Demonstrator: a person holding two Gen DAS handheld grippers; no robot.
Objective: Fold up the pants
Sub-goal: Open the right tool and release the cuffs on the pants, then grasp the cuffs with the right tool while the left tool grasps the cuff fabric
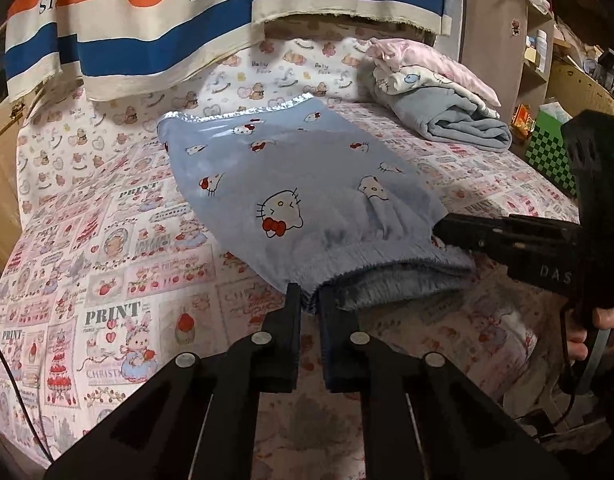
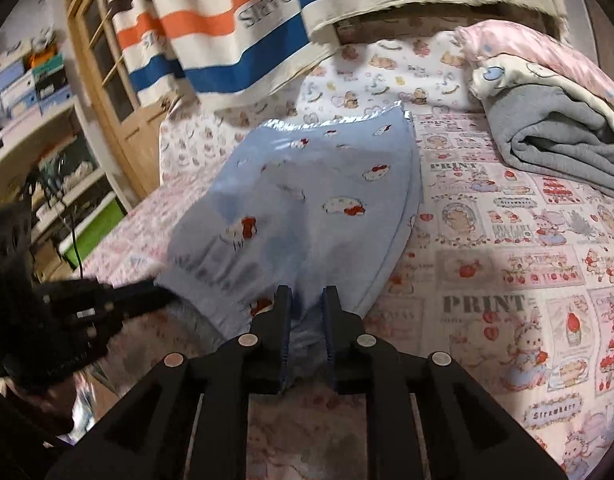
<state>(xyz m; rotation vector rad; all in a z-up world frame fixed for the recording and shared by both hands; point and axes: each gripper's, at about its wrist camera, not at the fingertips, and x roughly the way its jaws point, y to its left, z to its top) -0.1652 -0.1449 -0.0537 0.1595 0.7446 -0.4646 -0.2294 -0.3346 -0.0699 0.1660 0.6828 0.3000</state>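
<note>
Light blue pants [image 1: 287,184] with a cat-face print lie flat on the bed, legs stacked. The elastic waistband is near me and the shiny hems are far. My left gripper [image 1: 310,294] is shut on the waistband's left corner, and blue fabric shows between its fingertips. In the right wrist view it appears blurred as the left gripper [image 2: 159,292] at the pants [image 2: 307,200]. My right gripper [image 2: 307,292] stands slightly open around the waistband's right corner, and fabric sits loosely in the gap. From the left wrist view, the right gripper [image 1: 439,228] rests at that corner.
The patterned pink bedsheet [image 1: 107,260] covers the bed. A folded grey blanket [image 1: 459,120] with a pink pillow [image 1: 439,64] sits at the far right. A striped cloth [image 1: 147,20] hangs behind. A hand [image 1: 603,316] holds the right gripper's handle. Shelves [image 2: 47,140] stand left.
</note>
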